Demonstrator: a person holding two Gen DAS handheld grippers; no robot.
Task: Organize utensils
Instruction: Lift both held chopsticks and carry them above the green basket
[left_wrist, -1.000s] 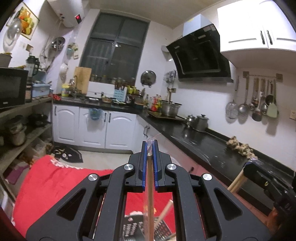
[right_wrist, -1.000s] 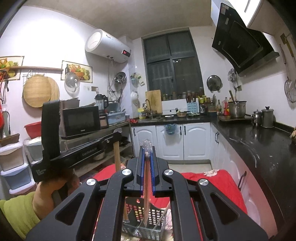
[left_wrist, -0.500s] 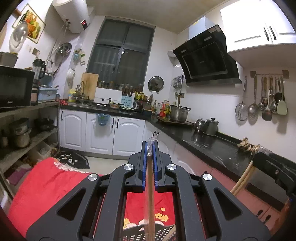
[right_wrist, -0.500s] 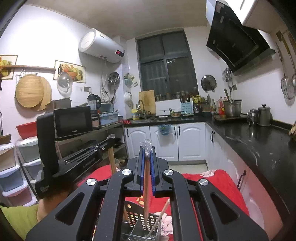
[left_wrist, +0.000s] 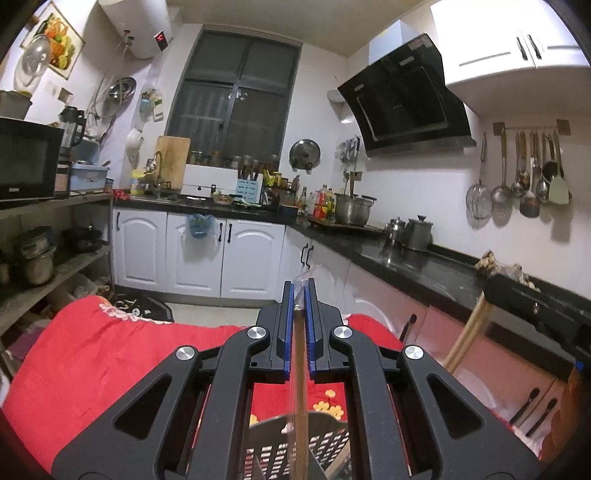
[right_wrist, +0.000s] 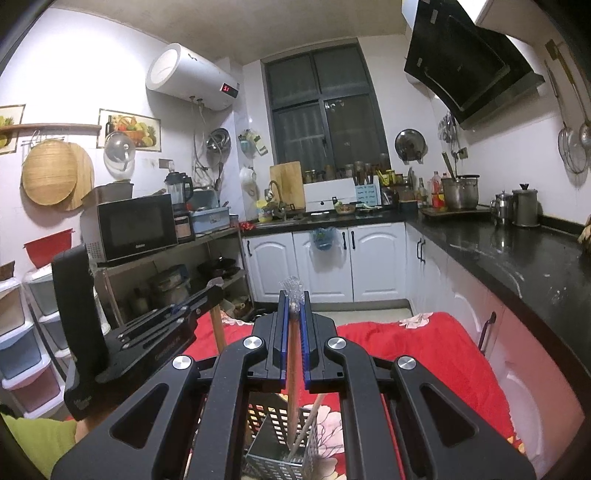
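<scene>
the left gripper (left_wrist: 299, 325) has its blue-lined jaws pressed onto a wooden chopstick (left_wrist: 300, 398) in a clear wrapper; the stick runs down from the jaws toward the grey perforated holder (left_wrist: 325, 443) directly below. the right gripper (right_wrist: 293, 332) pinches its own chopstick (right_wrist: 291, 398) the same way, wrapper tip poking out above the jaws, and the lower end of the stick reaches into the holder (right_wrist: 273, 424). a loose chopstick (right_wrist: 308, 424) already leans inside the holder, just right of the held one. the holder stands on a red flowered cloth (right_wrist: 424, 354). left of the holder in the right wrist view, the left gripper (right_wrist: 212, 295) comes in with its stick (right_wrist: 218, 328) hanging down, a hand and a green sleeve (right_wrist: 40, 439) below it. right of the holder in the left wrist view, the right gripper's black body (left_wrist: 535, 306) shows with its stick (left_wrist: 467, 332) slanting down. beyond the cloth are white cabinets (left_wrist: 199, 254), and to its right a black counter (right_wrist: 517, 254).
</scene>
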